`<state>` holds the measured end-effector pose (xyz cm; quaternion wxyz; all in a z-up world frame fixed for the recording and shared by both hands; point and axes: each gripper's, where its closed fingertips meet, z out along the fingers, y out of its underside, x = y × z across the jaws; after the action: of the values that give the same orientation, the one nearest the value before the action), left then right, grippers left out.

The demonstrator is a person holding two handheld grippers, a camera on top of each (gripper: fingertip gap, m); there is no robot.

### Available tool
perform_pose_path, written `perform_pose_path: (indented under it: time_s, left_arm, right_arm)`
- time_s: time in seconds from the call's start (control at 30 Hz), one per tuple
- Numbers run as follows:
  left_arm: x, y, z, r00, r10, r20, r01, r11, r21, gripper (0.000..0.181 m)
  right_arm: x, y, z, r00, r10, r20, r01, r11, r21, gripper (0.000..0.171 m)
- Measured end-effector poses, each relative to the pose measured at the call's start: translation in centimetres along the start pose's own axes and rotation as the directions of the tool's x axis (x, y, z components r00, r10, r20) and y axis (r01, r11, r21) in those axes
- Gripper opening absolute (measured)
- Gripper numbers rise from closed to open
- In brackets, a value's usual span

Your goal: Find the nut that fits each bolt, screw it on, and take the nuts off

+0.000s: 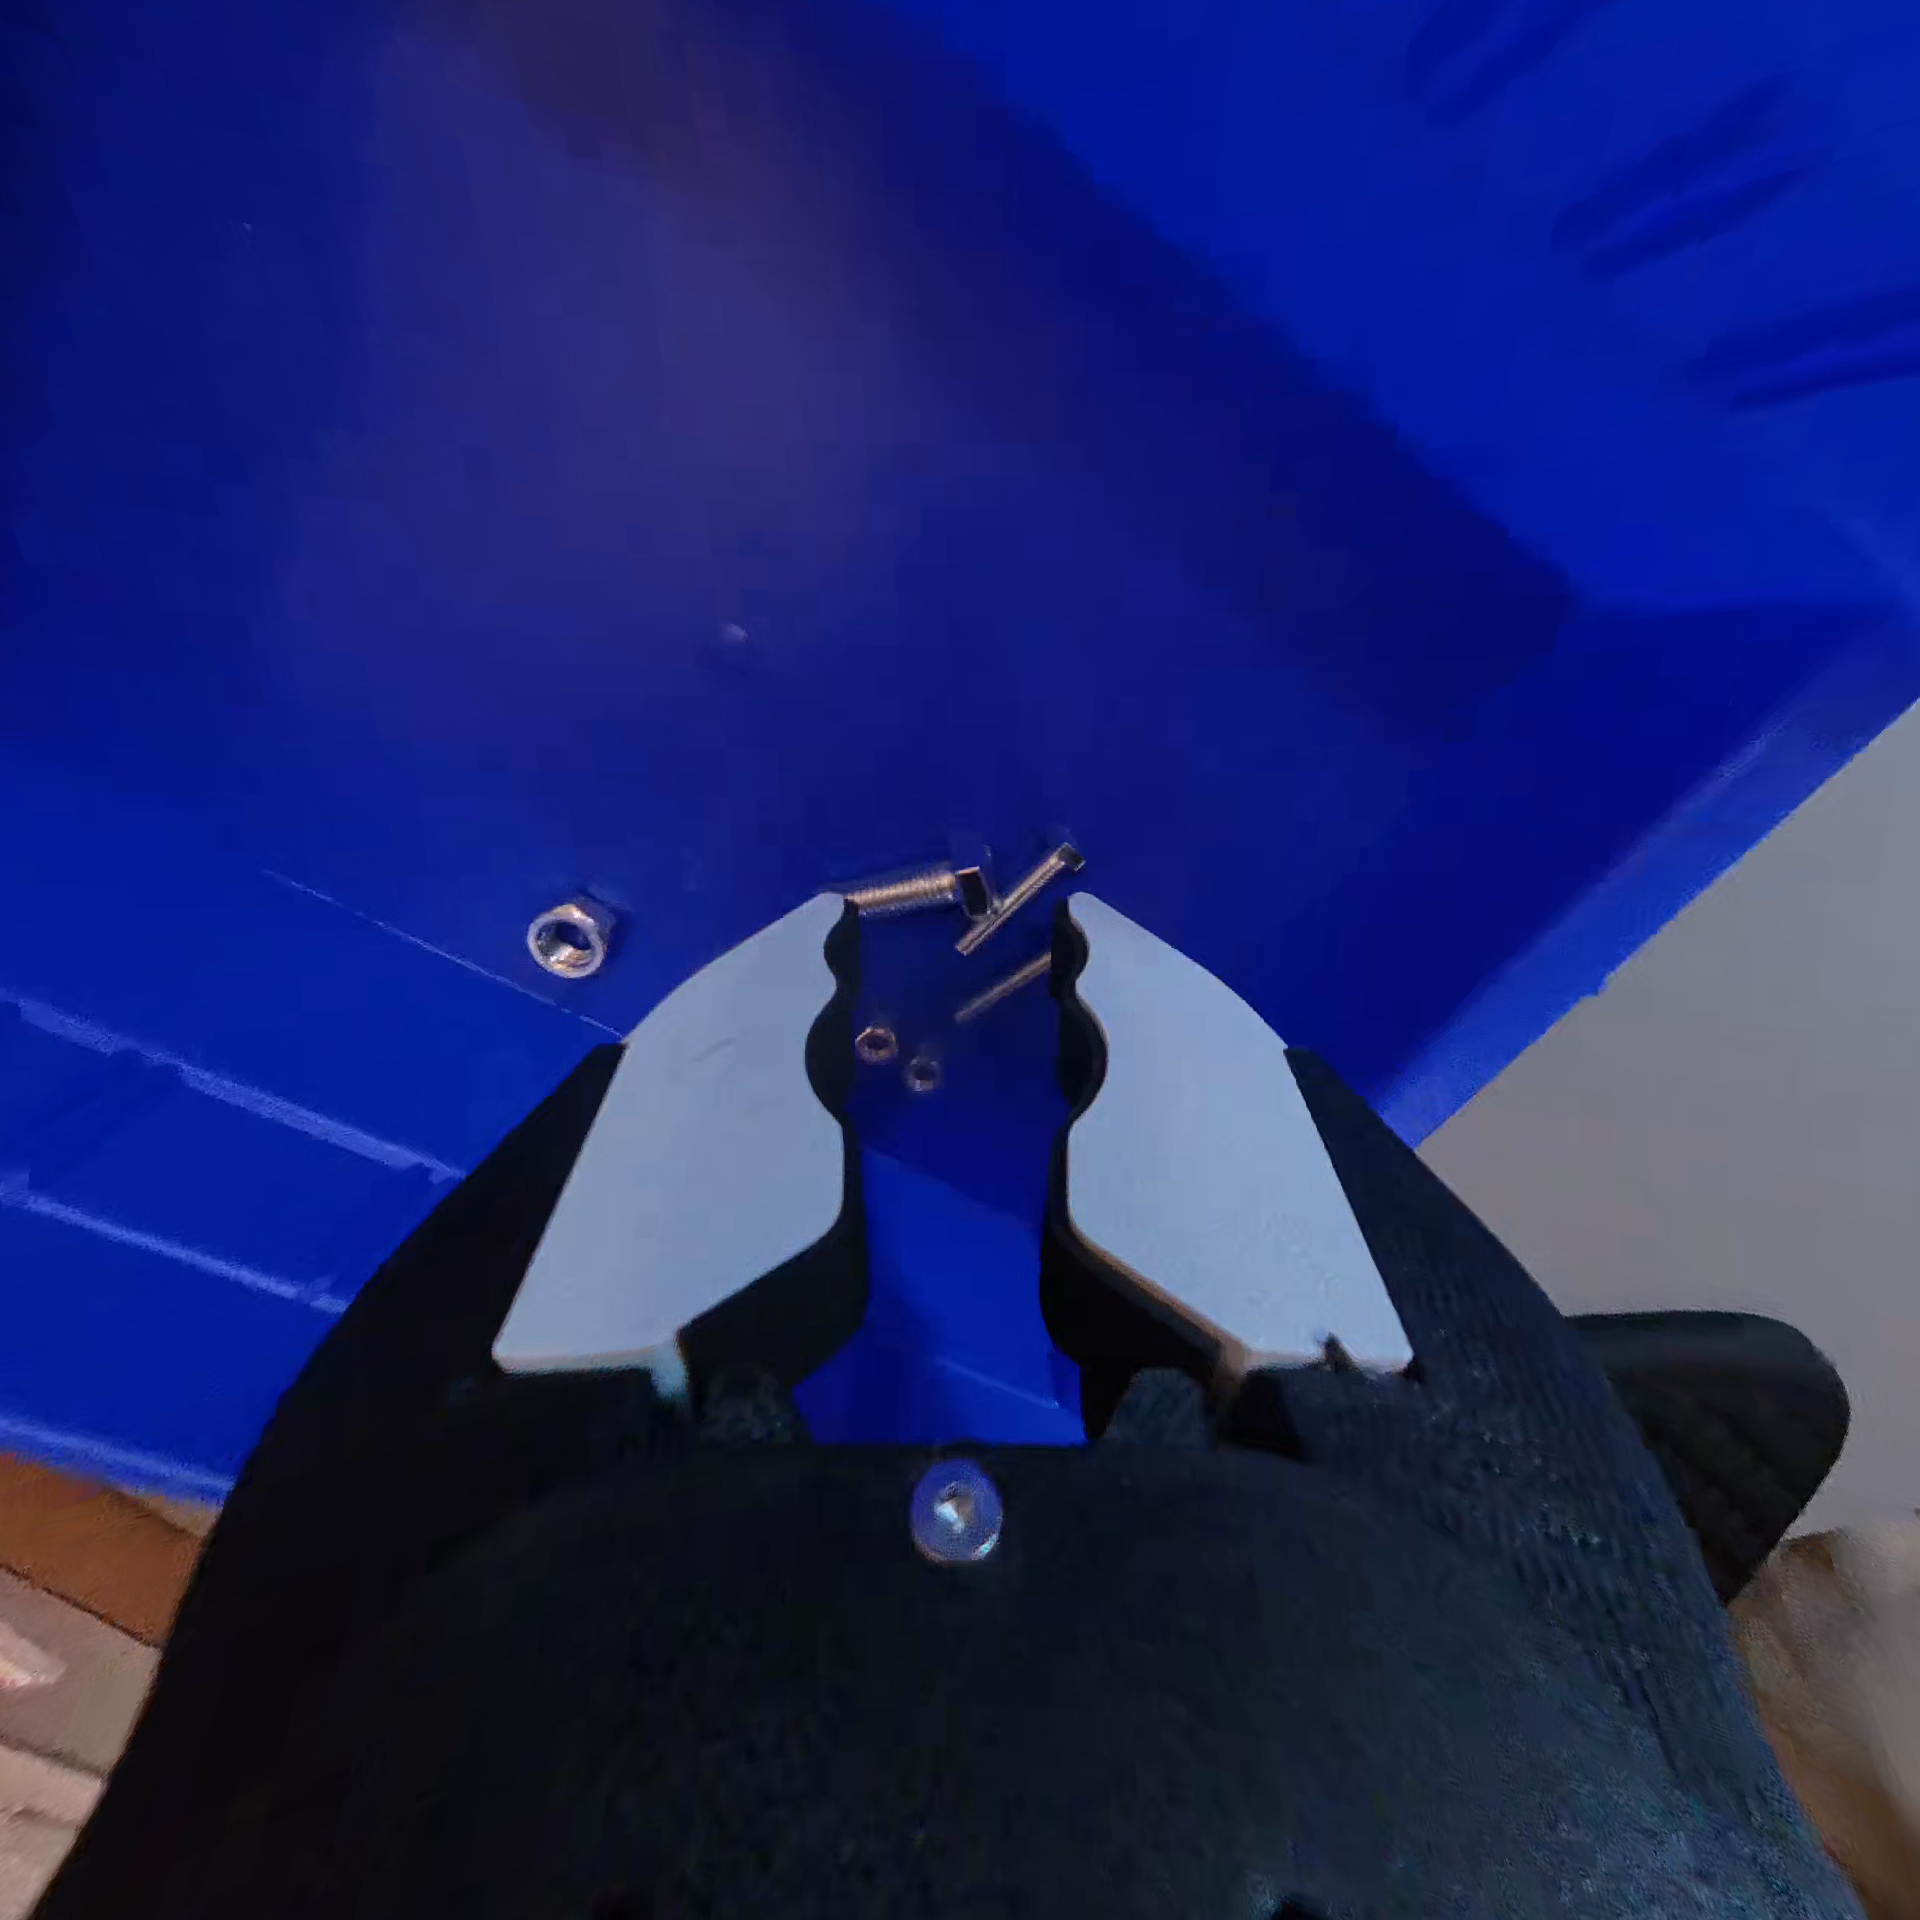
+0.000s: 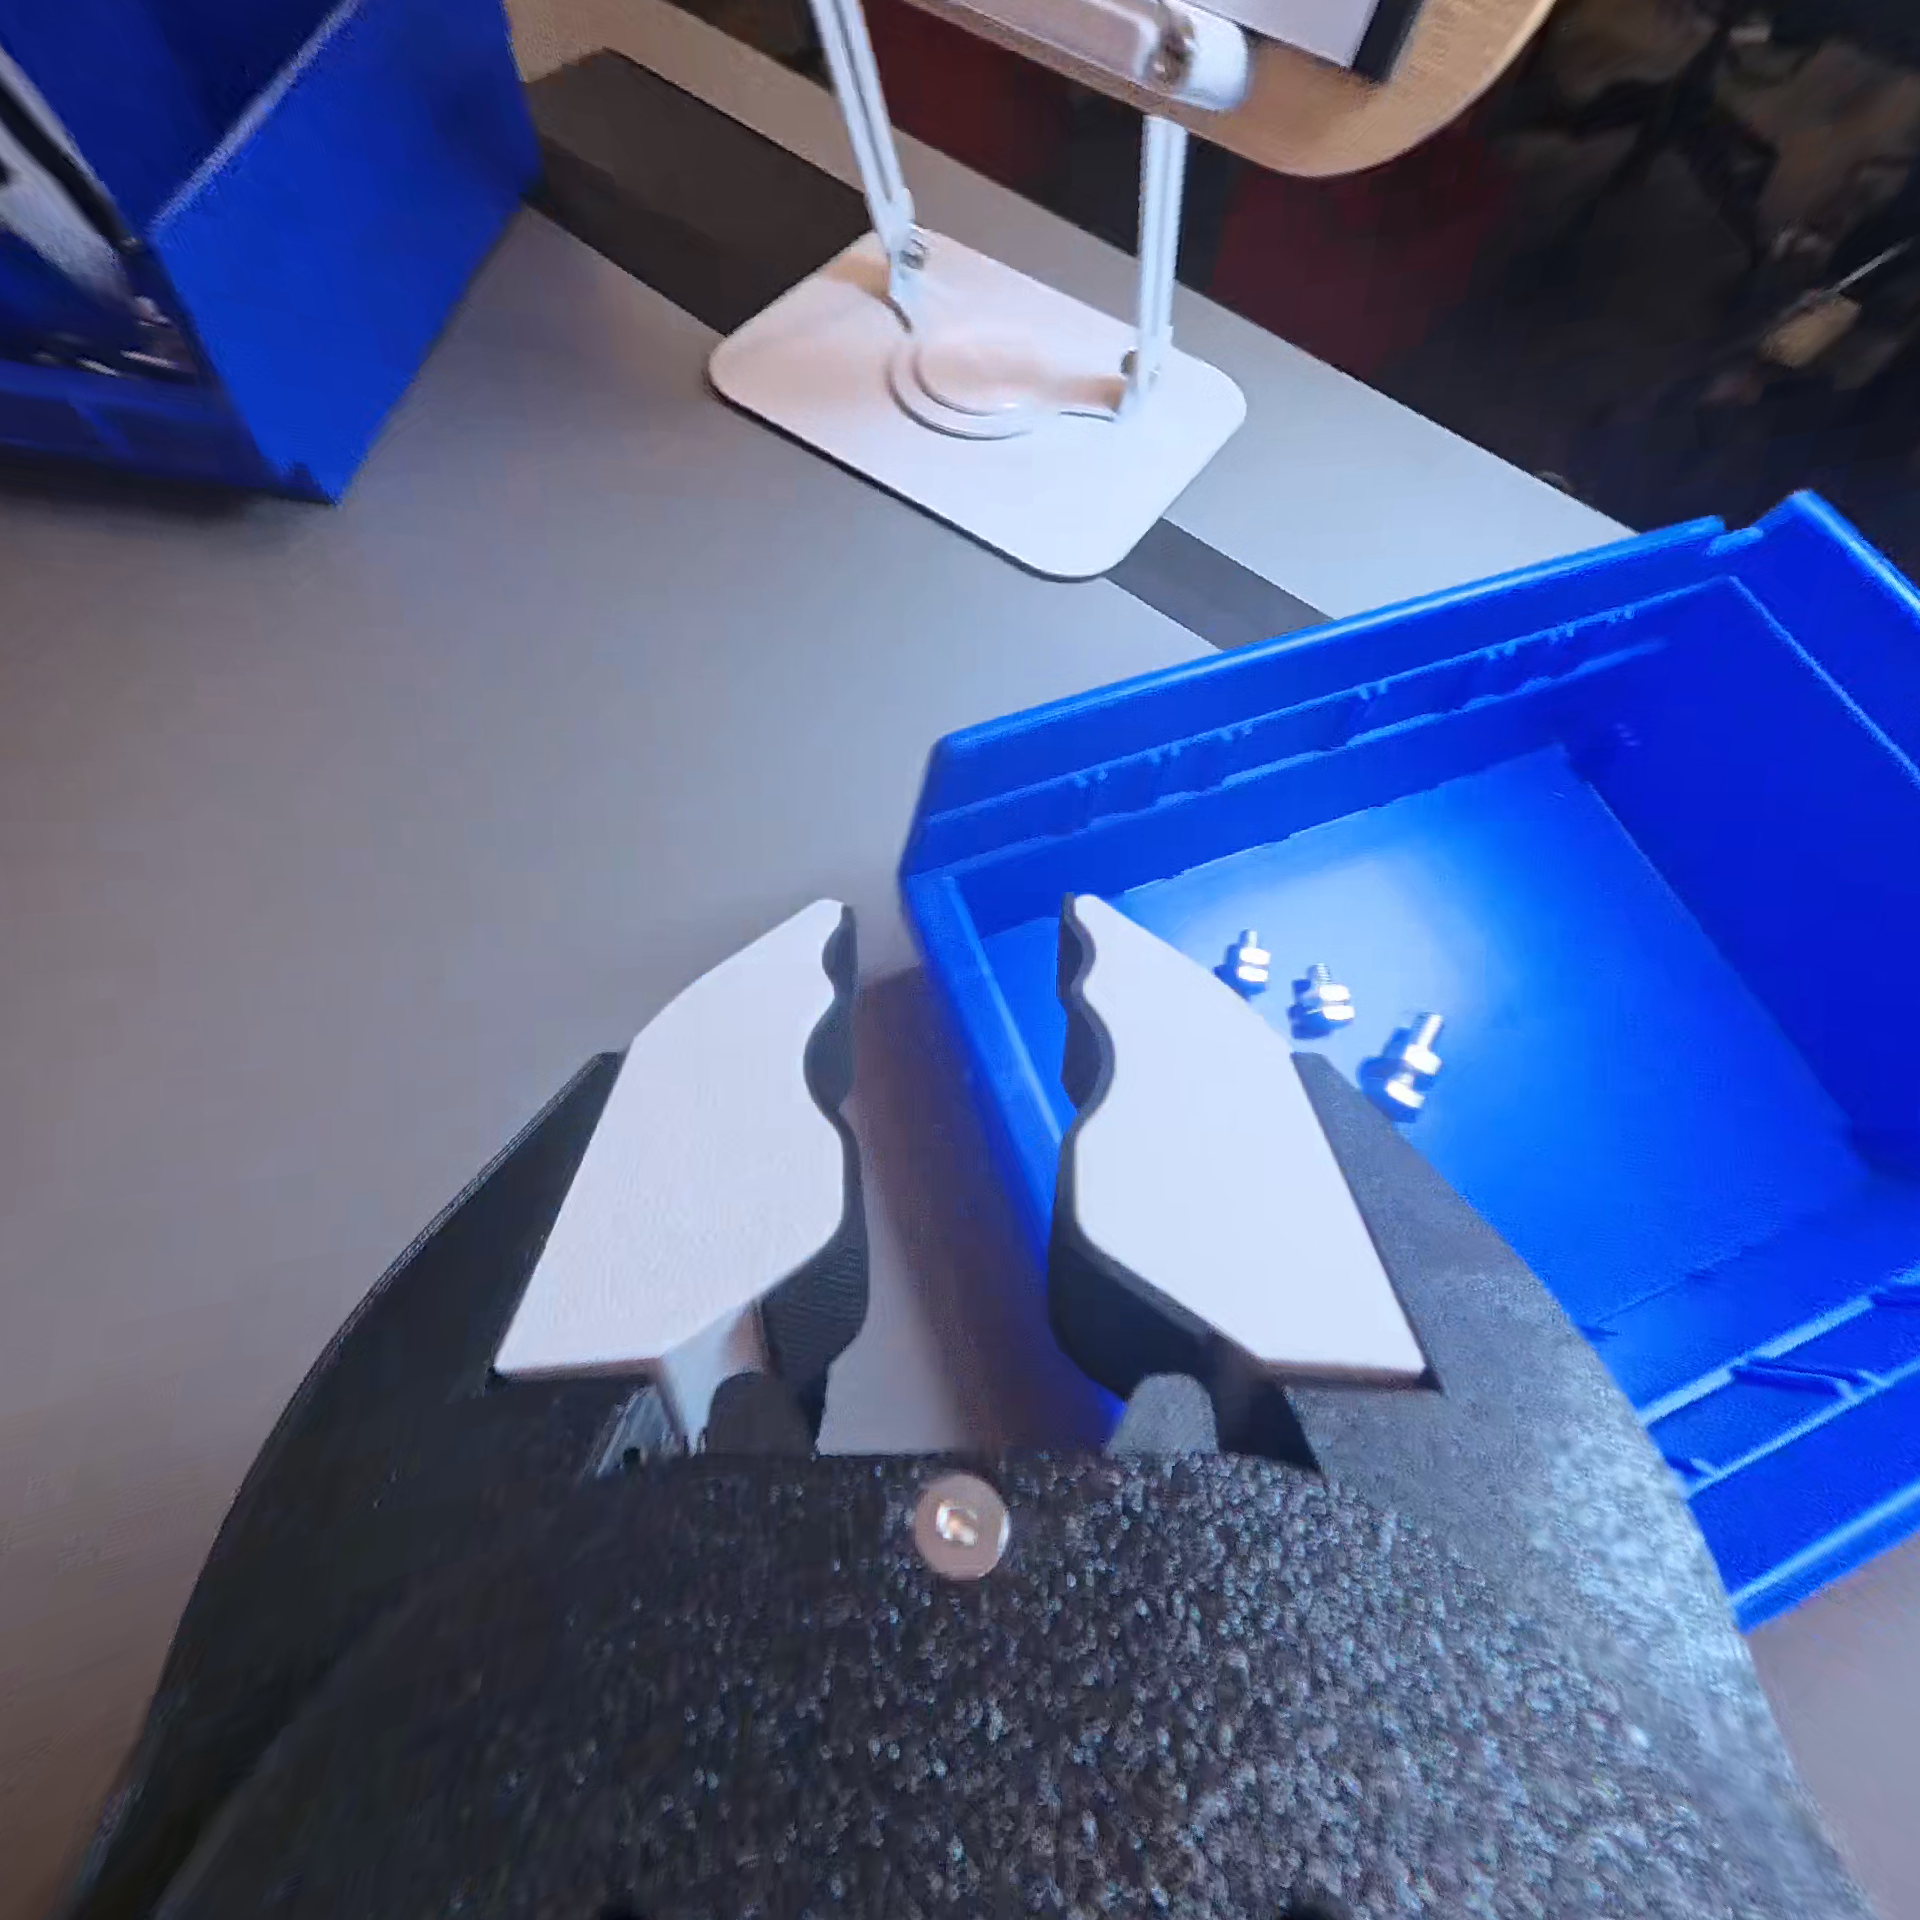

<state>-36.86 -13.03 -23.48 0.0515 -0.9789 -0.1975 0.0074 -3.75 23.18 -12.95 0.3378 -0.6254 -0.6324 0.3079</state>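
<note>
In the left wrist view my left gripper (image 1: 954, 906) is open and empty, reaching into a blue bin (image 1: 727, 468). Loose steel bolts lie on the bin floor just past the fingertips: a thick one (image 1: 914, 889), a thinner one (image 1: 1023, 900) and a slim one (image 1: 1003, 987). Two small nuts (image 1: 896, 1058) lie between the fingers. A large nut (image 1: 569, 940) lies to the left. In the right wrist view my right gripper (image 2: 958, 914) is open and empty above the near left corner of a second blue bin (image 2: 1351, 686). Three bolts with nuts on them (image 2: 1325, 1013) lie on that bin's floor.
The bins stand on a grey table (image 2: 416, 831). A white lamp stand (image 2: 987, 405) stands at the back of it. A taller blue bin (image 2: 260, 229) stands at the back left. A dark gap (image 2: 1205, 582) runs across the table behind the second bin. There is about 50 centimetres between the tips of the two grippers.
</note>
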Motion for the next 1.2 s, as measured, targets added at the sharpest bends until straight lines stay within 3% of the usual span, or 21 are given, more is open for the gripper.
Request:
perform_pose_path:
  time_s: [0.03, 0.33, 0.47, 0.53, 0.63, 0.7, 0.77, 0.9, 1.0, 1.1, 1.2]
  left_arm:
    - [0.3, -0.2, 0.2, 1.0, -0.008, -0.026, 0.008, 1.0, -0.005, 0.034]
    - [0.5, 0.2, 2.0, 1.0, -0.009, -0.016, 0.007, 0.993, -0.116, 0.009]
    - [0.3, 0.1, 2.1, 0.992, 0.103, 0.068, -0.095, 0.989, -0.115, 0.008]
    - [0.1, -0.4, 1.6, 0.978, 0.162, 0.13, -0.154, 0.986, -0.071, 0.008]
    - [1.3, -3.6, -2.0, 0.927, 0.259, 0.27, -0.312, 0.934, 0.176, 0.008]
    - [4.5, -5.6, -6.2, 0.864, 0.302, 0.402, -0.455, 0.809, 0.371, 0.007]
    - [9.9, -6.3, -10.2, 0.778, 0.351, 0.522, -0.612, 0.613, 0.5, 0.007]
    - [22.5, -4.5, -14.6, 0.541, 0.372, 0.754, -0.839, 0.179, 0.514, 0.007]
    - [31.1, -2.0, -15.4, 0.44, 0.357, 0.824, -0.86, -0.098, 0.501, 0.007]
    - [36.7, 0.1, -15.0, 0.38, 0.359, 0.852, -0.831, -0.272, 0.485, 0.007]
    - [39.4, 1.3, -14.6, 0.342, 0.372, 0.863, -0.804, -0.359, 0.474, 0.007]
  right_arm:
    - [-1.3, 0.3, -0.7, 1.0, -0.011, 0.023, 0.01, 1.0, 0.023, 0.036]
    - [-5.4, 3.6, -2.8, 0.991, 0.029, 0.127, -0.039, 0.996, 0.074, 0.031]
    - [-6.7, 3.4, -3.2, 0.987, 0.024, 0.161, -0.043, 0.993, 0.112, 0.029]
    - [-7.7, 3.1, -3.2, 0.984, 0.006, 0.178, -0.031, 0.991, 0.133, 0.029]
    - [-9.5, 2.2, -3.4, 0.973, 0.005, 0.231, -0.051, 0.979, 0.197, 0.027]
    - [-11.1, 1.2, -3.5, 0.953, 0.022, 0.301, -0.104, 0.96, 0.258, 0.028]
    - [-12.9, -0.1, -3.5, 0.921, 0.028, 0.389, -0.165, 0.932, 0.324, 0.028]
    - [-16.3, -2.7, -3.3, 0.789, 0.066, 0.61, -0.356, 0.859, 0.367, 0.033]
    - [-18.5, -3.7, -3.0, 0.626, 0.109, 0.773, -0.496, 0.82, 0.286, 0.037]
    - [-20.9, -3.7, -3.9, 0.44, 0.079, 0.895, -0.554, 0.808, 0.201, 0.04]
    - [-22.3, -3.1, -5.2, 0.303, 0.061, 0.951, -0.574, 0.808, 0.131, 0.039]
